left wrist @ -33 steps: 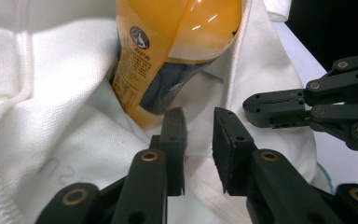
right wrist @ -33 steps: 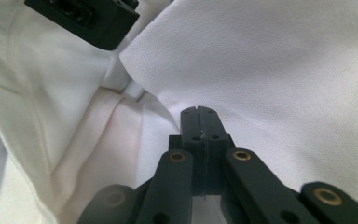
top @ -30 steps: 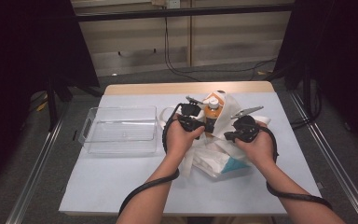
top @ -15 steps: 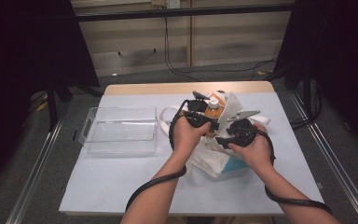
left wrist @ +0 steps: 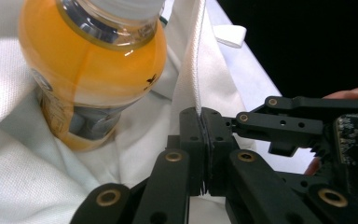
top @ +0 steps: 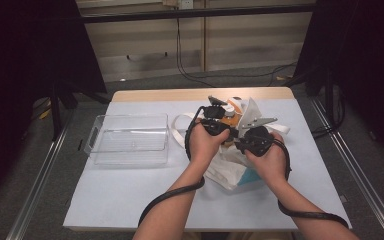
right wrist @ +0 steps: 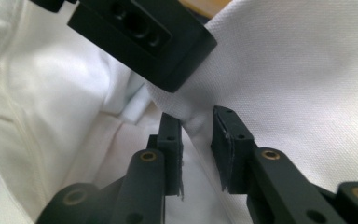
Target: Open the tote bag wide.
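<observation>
The left claw (left wrist: pixel 204 140) clamps the white cloth bag's (left wrist: pixel 23 186) rim, holding it up beside an orange drink bottle (left wrist: pixel 91 70), while the right claw (right wrist: pixel 196 140), jaws apart, straddles a fold to grip.

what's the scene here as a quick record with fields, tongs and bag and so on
work: handling a white cloth bag on the table
left tongs: shut on the bag's edge
right tongs: open, a fold of the bag between the jaws
bottle: orange drink, resting in the bag's cloth
clear bin: left of the bag, nothing in it
</observation>
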Demonstrator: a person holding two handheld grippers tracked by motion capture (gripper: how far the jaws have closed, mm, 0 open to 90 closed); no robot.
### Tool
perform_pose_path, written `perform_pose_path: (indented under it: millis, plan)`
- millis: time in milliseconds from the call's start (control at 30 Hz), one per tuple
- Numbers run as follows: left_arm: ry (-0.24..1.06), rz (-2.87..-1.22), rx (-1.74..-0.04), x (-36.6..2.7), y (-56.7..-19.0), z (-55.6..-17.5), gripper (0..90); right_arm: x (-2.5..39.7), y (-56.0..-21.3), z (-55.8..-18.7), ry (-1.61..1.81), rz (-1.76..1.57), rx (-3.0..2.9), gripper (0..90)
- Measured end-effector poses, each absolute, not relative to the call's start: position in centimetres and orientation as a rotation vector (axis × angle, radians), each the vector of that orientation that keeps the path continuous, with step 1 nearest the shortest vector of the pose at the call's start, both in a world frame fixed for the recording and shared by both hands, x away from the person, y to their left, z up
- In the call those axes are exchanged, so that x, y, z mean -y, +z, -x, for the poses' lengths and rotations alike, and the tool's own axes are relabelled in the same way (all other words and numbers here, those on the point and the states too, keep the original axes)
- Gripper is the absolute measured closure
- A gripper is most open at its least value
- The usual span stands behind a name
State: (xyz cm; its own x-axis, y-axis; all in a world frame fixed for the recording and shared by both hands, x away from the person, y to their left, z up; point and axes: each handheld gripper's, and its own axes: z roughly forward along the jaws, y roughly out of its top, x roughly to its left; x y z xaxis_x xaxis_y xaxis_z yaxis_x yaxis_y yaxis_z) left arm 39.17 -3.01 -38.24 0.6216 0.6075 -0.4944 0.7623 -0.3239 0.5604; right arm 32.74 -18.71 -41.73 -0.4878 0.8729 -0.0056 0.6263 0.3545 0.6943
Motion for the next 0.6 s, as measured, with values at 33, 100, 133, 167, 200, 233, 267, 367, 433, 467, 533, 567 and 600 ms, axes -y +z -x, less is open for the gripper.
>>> perform_pose_path:
  millis: [33, 100, 133, 167, 200, 233, 267, 367, 433, 467, 533, 567, 600]
  plan:
    - [-0.243, -2.038, -1.073, 3.1, -38.3, -39.1, 88.7, 18.7, -41.7, -32.7, 0.902, -1.323, -2.25, 84.0]
    - [-0.248, -2.018, -1.087, 3.3, -38.4, -39.0, 88.4, 18.9, -41.7, -32.8, 0.927, -1.34, -2.266, 87.9]
    - [-0.24, -2.043, -1.073, 3.1, -38.5, -39.1, 87.7, 19.0, -41.7, -32.8, 0.931, -1.343, -2.268, 88.6]
    - [-0.246, -2.04, -1.077, 3.0, -38.5, -39.2, 87.2, 19.0, -41.8, -32.8, 0.931, -1.338, -2.276, 89.1]
    - [-0.251, -2.048, -1.066, 2.9, -38.6, -39.2, 86.4, 19.1, -41.8, -32.8, 0.933, -1.341, -2.277, 89.3]
    - [-0.232, -2.071, -1.056, 2.9, -38.6, -39.2, 83.8, 19.1, -41.8, -32.9, 0.932, -1.343, -2.281, 89.5]
    - [-0.217, -2.081, -1.047, 2.7, -38.5, -39.2, 75.9, 19.1, -41.8, -32.9, 0.924, -1.339, -2.292, 89.7]
    - [-0.198, -2.053, -1.042, 2.0, -38.3, -39.2, 63.2, 19.5, -41.8, -32.9, 0.958, -1.362, -2.279, 89.8]
    - [-0.18, -2.063, -1.045, 1.6, -38.2, -39.1, 60.9, 20.0, -41.7, -32.9, 0.986, -1.373, -2.272, 89.8]
    - [-0.189, -2.055, -1.057, 1.4, -38.3, -39.1, 60.6, 20.2, -41.5, -32.8, 0.989, -1.384, -2.259, 89.8]
    - [-0.17, -2.075, -1.07, 0.9, -38.7, -39.1, 61.7, 20.9, -41.1, -32.9, 1.012, -1.408, -2.235, 89.9]
    - [-0.156, -2.08, -1.081, 0.6, -38.9, -39.2, 62.7, 21.4, -40.9, -32.9, 1.035, -1.436, -2.214, 89.9]
    - [-0.155, -2.087, -1.085, 0.4, -39.1, -39.2, 62.6, 21.8, -40.7, -32.9, 1.052, -1.46, -2.197, 89.9]
